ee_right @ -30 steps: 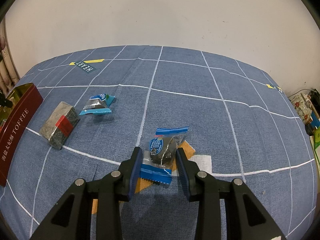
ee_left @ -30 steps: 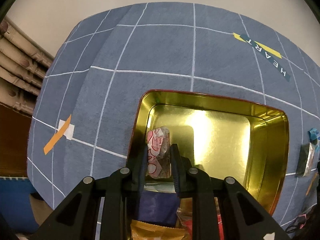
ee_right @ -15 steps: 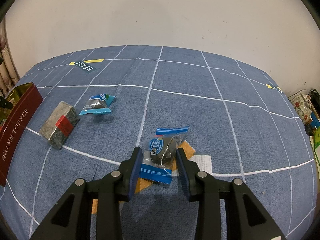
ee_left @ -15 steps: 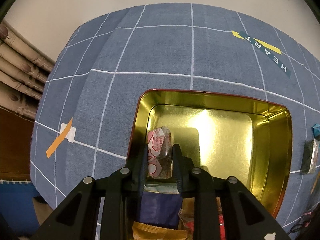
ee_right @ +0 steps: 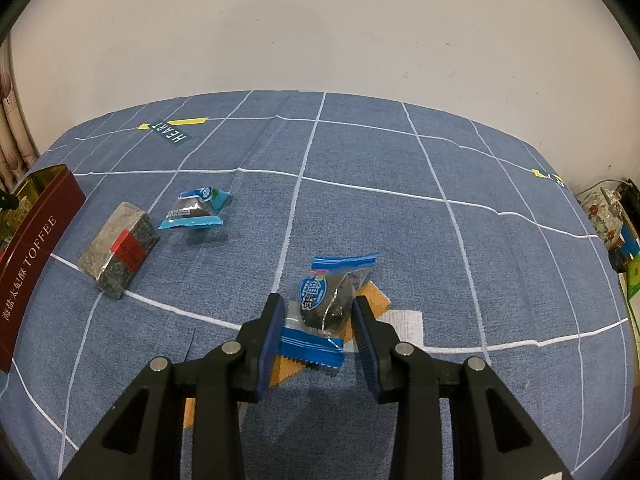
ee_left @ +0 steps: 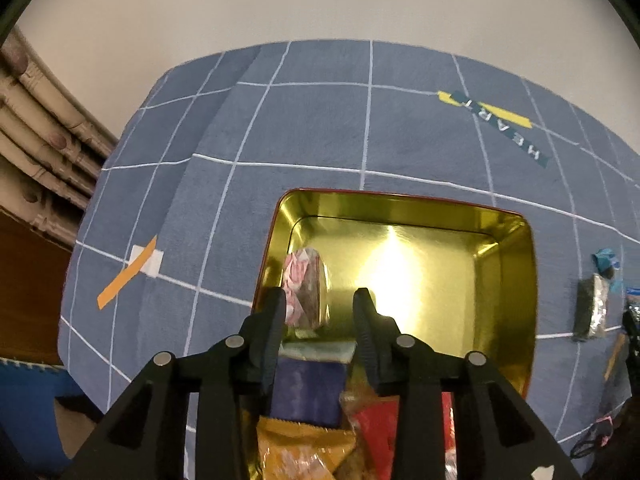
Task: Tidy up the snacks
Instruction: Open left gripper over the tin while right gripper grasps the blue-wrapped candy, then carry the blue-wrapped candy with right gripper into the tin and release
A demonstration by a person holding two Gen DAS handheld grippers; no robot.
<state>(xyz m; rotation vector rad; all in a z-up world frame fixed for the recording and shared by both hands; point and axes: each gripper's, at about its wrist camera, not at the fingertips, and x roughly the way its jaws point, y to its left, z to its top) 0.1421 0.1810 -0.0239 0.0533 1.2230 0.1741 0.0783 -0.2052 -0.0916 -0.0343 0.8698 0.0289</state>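
Gold-lined and red outside, the tin (ee_left: 508, 240) sits on the blue checked cloth (ee_left: 320, 128), and everything here is placed from it. Your left gripper (ee_left: 320, 304) hangs over the tin's near-left corner; its jaws have just been opening, and the pink-wrapped candy (ee_left: 304, 284) now lies free on the tin floor by the left wall, closer to the left finger, with no pad pressing it. Other wrappers, purple, orange and red, crowd the tin's near end beneath the gripper. To the right of the tin, your right gripper (ee_right: 320, 320) pinches a blue-wrapped dark candy (ee_right: 326, 300) over an orange and white tape mark (ee_right: 400, 320). Between that and the tin lie a grey bar (ee_right: 116, 252) with a red label, just beside the tin, and another blue candy (ee_right: 196, 210) a little farther off.
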